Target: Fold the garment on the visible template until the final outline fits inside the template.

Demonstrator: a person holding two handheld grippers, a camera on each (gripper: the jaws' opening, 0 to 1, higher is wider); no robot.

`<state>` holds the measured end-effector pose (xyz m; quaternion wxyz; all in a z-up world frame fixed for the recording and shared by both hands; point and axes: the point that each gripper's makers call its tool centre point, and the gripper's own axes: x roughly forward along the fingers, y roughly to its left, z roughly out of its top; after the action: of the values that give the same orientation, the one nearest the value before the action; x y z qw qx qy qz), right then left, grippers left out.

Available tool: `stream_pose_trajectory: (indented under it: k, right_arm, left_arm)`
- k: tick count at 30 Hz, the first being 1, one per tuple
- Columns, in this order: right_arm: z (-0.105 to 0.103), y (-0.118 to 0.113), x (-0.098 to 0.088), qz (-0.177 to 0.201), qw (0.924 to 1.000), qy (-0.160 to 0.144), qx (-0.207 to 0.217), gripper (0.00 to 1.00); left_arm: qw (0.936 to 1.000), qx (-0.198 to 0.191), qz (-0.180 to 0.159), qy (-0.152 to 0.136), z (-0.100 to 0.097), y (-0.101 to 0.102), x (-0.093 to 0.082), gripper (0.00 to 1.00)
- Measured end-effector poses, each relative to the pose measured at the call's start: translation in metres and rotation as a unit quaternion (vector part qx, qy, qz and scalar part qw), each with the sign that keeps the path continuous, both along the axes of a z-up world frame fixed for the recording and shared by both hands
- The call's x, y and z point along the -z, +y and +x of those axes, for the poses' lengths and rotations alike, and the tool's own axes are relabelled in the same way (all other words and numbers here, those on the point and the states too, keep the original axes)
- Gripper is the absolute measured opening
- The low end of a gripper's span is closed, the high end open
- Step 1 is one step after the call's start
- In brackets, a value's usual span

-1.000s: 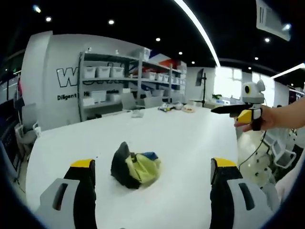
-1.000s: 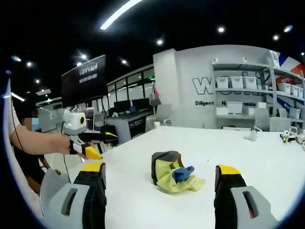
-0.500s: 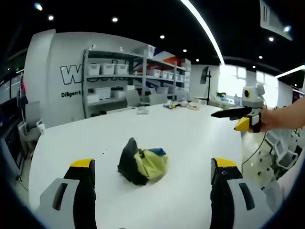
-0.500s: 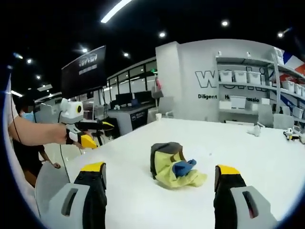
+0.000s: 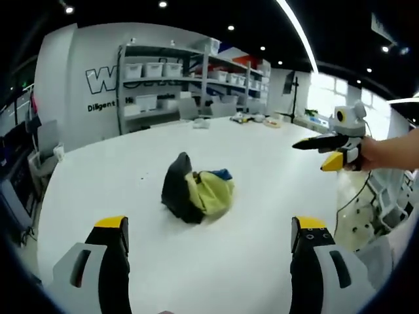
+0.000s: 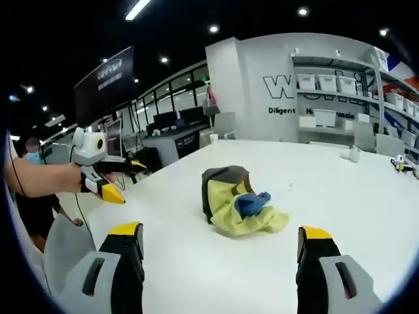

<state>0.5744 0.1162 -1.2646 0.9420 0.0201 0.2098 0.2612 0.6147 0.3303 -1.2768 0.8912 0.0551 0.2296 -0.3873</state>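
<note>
I've got both tongs wide open, left tongs [image 5: 208,261] and right tongs [image 6: 221,261], nothing gripped. Garment [image 5: 196,195] sits crumpled mid-frame on the white bench [image 5: 262,170].

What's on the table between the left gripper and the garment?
Nothing: in the left gripper view, only bare white table lies between the open left gripper and the crumpled garment.

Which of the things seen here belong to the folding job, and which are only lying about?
For the job:
- crumpled garment, black, yellow and blue, on the white table
- left tongs, open
- right tongs, open

Lying about:
- small items at the table's far edge
- shelves with bins behind

No template can be made out.
</note>
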Motion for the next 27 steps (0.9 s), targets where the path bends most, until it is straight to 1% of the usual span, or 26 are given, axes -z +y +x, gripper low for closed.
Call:
stream_pose_trajectory:
  k: [3,9,16,22,27]
  right_arm:
    - [-0.002,0.001,0.008,-0.001,0.9999,0.01,-0.001,0.99]
    - [0.0,0.002,0.018,-0.006,0.9998,0.019,-0.008,0.99]
    - [0.007,0.002,0.027,-0.008,0.9994,0.03,-0.016,0.99]
    - [0.02,0.001,0.032,-0.009,0.9991,0.034,-0.026,0.98]
    - [0.032,0.0,0.034,-0.006,0.9989,0.033,-0.031,0.94]
  left_arm:
    - [1.0,-0.002,0.001,0.008,-0.002,0.0,0.005,0.99]
    - [0.9999,0.004,0.004,0.015,-0.002,-0.005,0.013,0.99]
    - [0.9997,0.012,0.013,0.018,0.008,-0.009,0.02,0.99]
    - [0.9994,0.018,0.019,0.021,0.018,-0.014,0.024,0.99]
    - [0.9993,0.025,0.02,0.021,0.032,-0.021,0.028,0.97]
